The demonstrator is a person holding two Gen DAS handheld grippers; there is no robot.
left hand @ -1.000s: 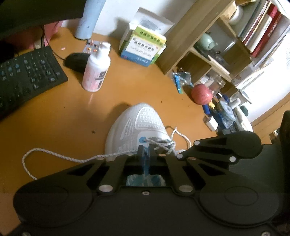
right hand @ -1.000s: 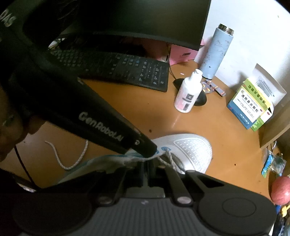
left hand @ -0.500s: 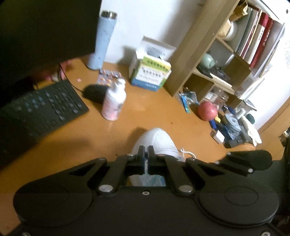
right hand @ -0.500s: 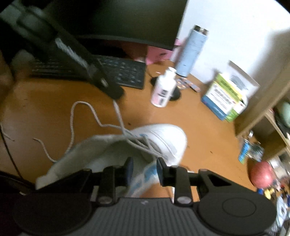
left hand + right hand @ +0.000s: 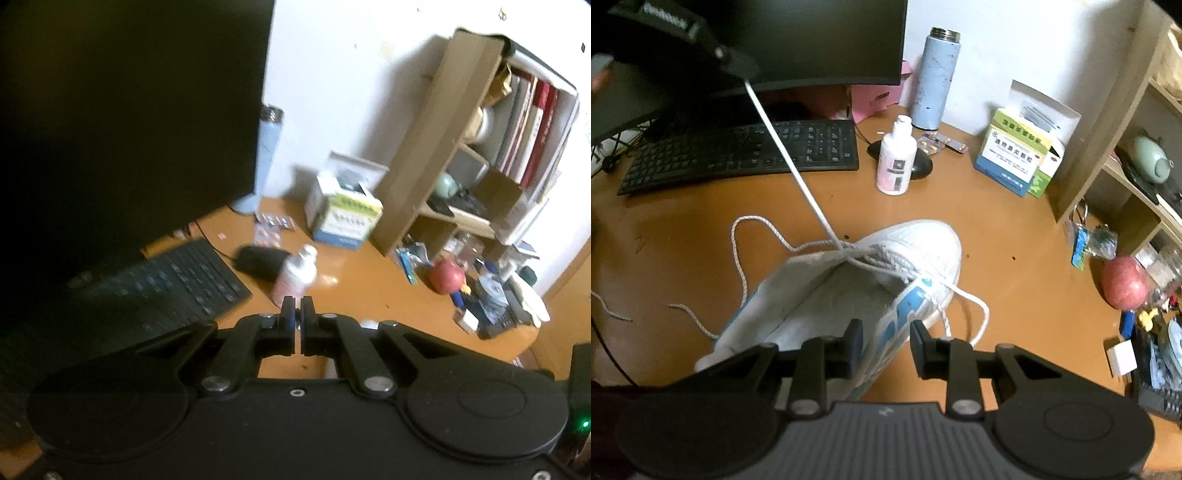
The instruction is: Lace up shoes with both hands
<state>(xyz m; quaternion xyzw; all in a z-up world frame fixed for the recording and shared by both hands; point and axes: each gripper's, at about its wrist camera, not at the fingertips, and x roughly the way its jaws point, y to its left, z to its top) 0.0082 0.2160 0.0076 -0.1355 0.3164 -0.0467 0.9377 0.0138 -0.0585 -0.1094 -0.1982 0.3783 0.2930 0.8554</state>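
Note:
A white shoe (image 5: 857,280) with blue side marks lies on the orange desk (image 5: 997,236), toe toward the back right. Its white shoelace (image 5: 790,162) runs taut from the eyelets up to my left gripper (image 5: 738,68) at the top left, which is shut on it. In the left wrist view that gripper (image 5: 297,314) shows closed fingers high above the desk; the lace is hidden there and only a sliver of the shoe (image 5: 367,324) shows. My right gripper (image 5: 886,343) stands open just above the shoe's side, pads apart and touching nothing. Loose lace loops (image 5: 738,258) lie beside the shoe.
Behind the shoe are a black keyboard (image 5: 738,155), a monitor (image 5: 812,37), a white bottle (image 5: 895,162), a mouse (image 5: 923,168), a blue flask (image 5: 936,77) and a medicine box (image 5: 1015,158). A wooden shelf (image 5: 1108,110) and a red apple (image 5: 1124,282) crowd the right.
My right gripper has opened and let go of the lace at the eyelets. The left gripper has risen up and away with the lace, drawing it taut; the shoe has dropped out of its view.

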